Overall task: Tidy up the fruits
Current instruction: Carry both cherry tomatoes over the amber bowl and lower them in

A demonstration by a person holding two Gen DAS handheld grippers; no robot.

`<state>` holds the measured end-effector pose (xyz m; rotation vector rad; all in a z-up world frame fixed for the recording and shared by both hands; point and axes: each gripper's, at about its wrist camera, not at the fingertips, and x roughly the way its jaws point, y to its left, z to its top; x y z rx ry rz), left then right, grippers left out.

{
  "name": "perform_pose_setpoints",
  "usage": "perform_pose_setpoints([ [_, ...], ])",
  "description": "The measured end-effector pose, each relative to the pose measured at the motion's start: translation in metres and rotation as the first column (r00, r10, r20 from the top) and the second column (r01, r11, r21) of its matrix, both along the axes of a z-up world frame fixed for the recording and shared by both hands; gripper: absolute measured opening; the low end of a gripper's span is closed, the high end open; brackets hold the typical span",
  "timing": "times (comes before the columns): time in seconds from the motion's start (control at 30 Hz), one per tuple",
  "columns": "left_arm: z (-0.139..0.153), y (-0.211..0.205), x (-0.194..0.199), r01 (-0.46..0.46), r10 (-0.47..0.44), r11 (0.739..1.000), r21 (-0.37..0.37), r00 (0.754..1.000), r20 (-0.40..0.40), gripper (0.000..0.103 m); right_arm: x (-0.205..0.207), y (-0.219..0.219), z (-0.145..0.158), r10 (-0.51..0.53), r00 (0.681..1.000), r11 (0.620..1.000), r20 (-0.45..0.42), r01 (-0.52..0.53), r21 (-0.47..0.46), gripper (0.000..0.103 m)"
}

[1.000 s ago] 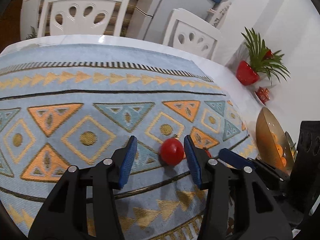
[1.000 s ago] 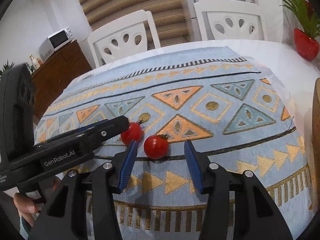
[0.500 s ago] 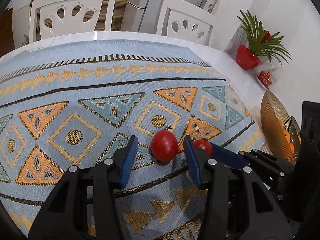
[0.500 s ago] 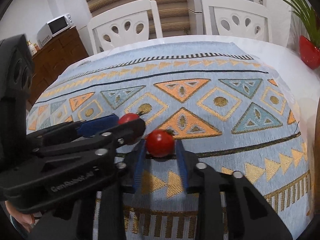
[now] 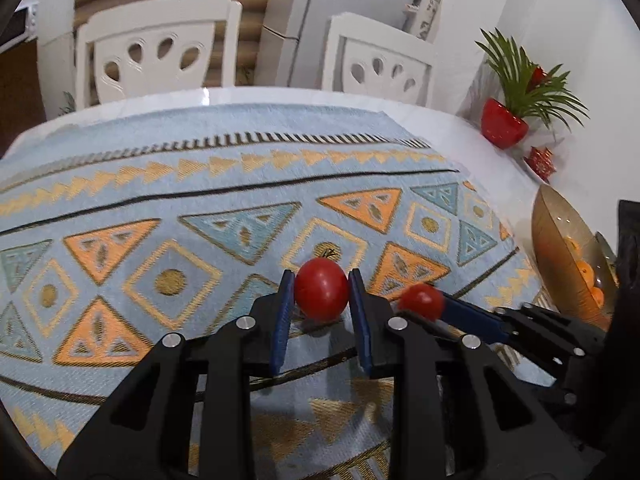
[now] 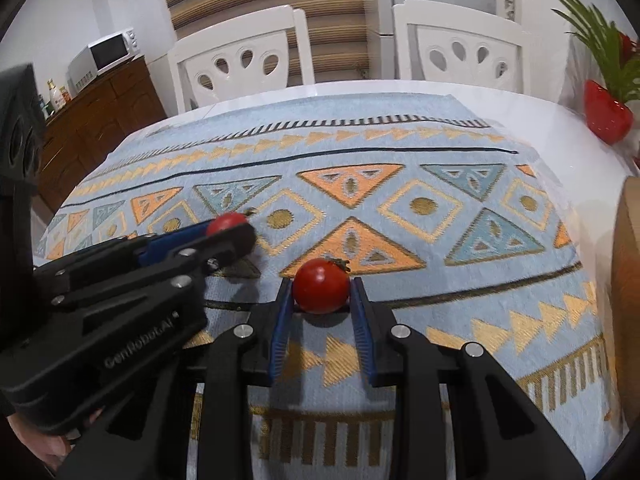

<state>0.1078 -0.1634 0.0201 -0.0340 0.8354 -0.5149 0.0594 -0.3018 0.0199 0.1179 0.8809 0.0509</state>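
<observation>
The left gripper (image 5: 321,295) is clamped on a red tomato (image 5: 321,294), its blue pads pressed against both sides of the fruit, which sits low over the patterned blue and orange tablecloth (image 5: 200,184) covering the table (image 5: 460,128). Just to its right, the right gripper (image 6: 321,287) is closed the same way on a second tomato (image 6: 321,286), whose small green stem shows at its top; a dark shadow lies on the cloth directly under it. From the left wrist view this second tomato appears as a blurred red ball beside the left gripper's right finger. Near the right edge of the table stands a golden bowl (image 5: 560,248) with orange fruits (image 5: 588,276) inside, well apart from both tomatoes. Behind it are a red pot with a green plant (image 5: 516,104) and, across the table, two white chairs (image 5: 156,48).
</observation>
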Motion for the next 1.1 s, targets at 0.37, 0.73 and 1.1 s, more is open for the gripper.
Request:
perform_pose_setpoints([
  [0.37,0.028,-0.031,-0.056,0.075,-0.075,0.997,-0.009,0.997,0.028,0.026,-0.088,-0.045,0.008,-0.104,0.995,0.992,-0.007,0.105,0.071,0.028],
  [0.73,0.098,-0.136,-0.144,0.278,-0.274,0.960,-0.003,0.947,0.168,0.026,-0.178,-0.136,0.081,-0.287,0.945,0.957,0.154,0.276,0.092,0.028],
  [1.1,0.118,-0.227,-0.173,0.423,-0.413,0.904,-0.056,0.901,0.135,0.026,-0.222,-0.244,0.109,-0.480,0.857,0.876,0.189,0.456,0.156,0.028],
])
